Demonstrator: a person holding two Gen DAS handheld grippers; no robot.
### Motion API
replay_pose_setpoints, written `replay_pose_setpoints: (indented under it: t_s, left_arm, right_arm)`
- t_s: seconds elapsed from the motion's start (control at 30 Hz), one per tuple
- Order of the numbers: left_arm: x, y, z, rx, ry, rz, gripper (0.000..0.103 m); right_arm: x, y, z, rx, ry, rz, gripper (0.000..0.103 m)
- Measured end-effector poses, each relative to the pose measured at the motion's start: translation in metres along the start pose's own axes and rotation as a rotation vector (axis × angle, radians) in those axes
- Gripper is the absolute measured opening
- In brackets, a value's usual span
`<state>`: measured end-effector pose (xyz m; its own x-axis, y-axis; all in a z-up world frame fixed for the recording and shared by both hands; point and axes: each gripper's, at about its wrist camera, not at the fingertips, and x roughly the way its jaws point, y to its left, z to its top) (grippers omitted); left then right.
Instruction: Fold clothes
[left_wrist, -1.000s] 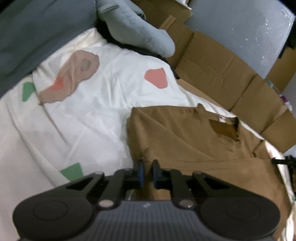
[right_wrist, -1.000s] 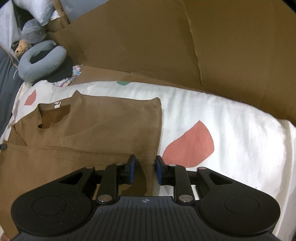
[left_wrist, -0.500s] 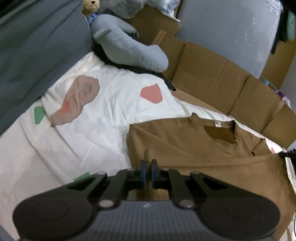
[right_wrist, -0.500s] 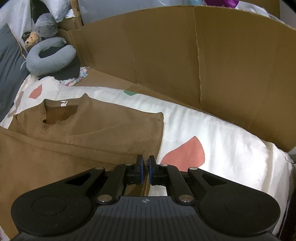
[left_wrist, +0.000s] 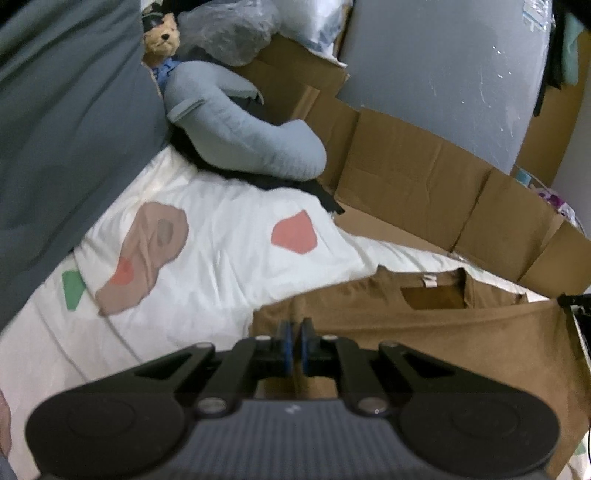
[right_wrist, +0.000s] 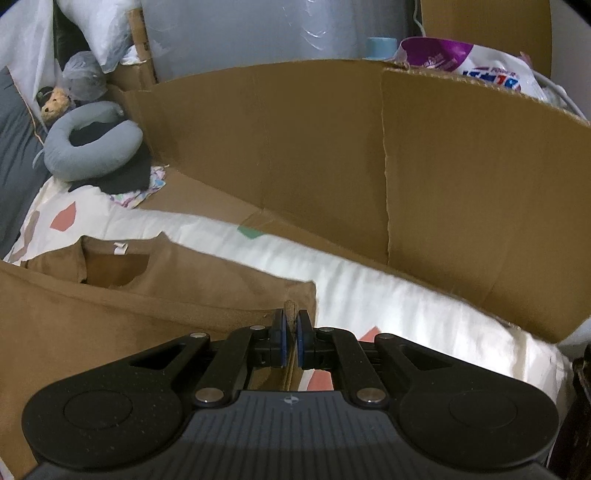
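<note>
Brown shirt (left_wrist: 369, 317) on white patterned sheet (left_wrist: 229, 258), collar end flat, near hem raised. L gripper (left_wrist: 294, 345) and R gripper (right_wrist: 290, 341) each clamped on a hem corner. First fold begun, not laid; remaining folds judged undone.

One brown shirt (left_wrist: 424, 343), one neck pillow (left_wrist: 243, 144), one teddy bear (left_wrist: 162, 37), two hand-held grippers.

A white bedsheet (left_wrist: 229, 266) with red, green and tan patches covers the bed. Flattened cardboard (right_wrist: 332, 155) stands along its far edge. A grey neck pillow (left_wrist: 240, 140) and a teddy bear (left_wrist: 162, 37) lie beside a dark grey cushion (left_wrist: 66, 129).
</note>
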<state>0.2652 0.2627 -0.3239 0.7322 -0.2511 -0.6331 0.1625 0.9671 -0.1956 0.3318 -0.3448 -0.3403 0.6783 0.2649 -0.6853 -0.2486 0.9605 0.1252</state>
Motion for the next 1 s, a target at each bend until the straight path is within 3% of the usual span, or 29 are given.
replay_pose_setpoints:
  t_s: [0.6,1.0]
  left_arm:
    - [0.051,0.013,0.051,-0.026,0.027,0.044,0.005]
    - [0.077,0.024,0.050,-0.045,0.060,0.064,0.005]
  right_arm:
    - [0.048,-0.002,0.060,0.004,0.022,-0.029,0.004]
    - [0.077,-0.003,0.076,-0.024,0.080,-0.040,0.004]
